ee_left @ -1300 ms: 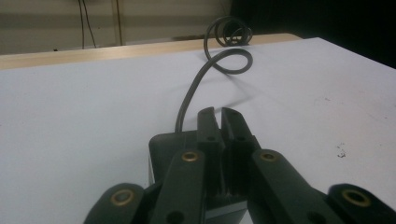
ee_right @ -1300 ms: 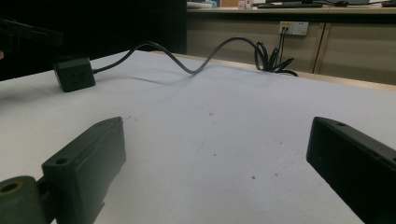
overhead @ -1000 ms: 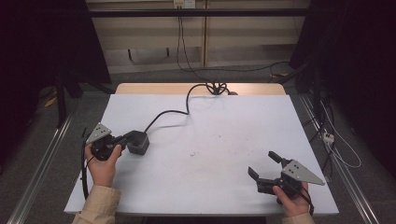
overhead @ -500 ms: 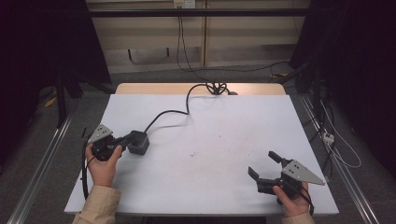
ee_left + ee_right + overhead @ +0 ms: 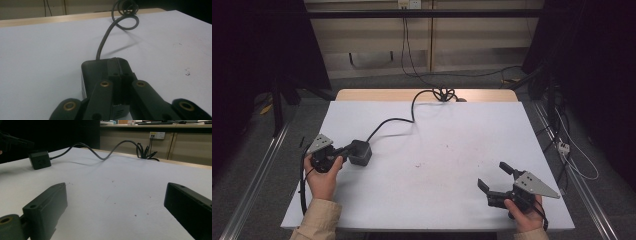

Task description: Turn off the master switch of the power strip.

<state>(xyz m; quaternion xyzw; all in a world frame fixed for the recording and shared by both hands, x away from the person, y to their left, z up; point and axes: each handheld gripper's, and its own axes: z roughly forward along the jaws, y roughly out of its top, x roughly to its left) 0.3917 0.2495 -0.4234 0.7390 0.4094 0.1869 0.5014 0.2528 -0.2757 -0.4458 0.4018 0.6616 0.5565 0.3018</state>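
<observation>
A black cube-shaped power socket with a black cable lies on the white table top at the left. My left gripper is shut, its two jaws pressed flat together, and their tips rest against the top of the socket. In the left gripper view the gripper has nothing between its jaws. My right gripper stands open low over the table at the front right, with bare table between its jaws. It sees the socket far off at its left.
The cable runs from the socket to a coil at the table's far edge and drops behind. Wall outlets sit on the back wall. Small dark specks mark the sheet. Metal rails flank the table.
</observation>
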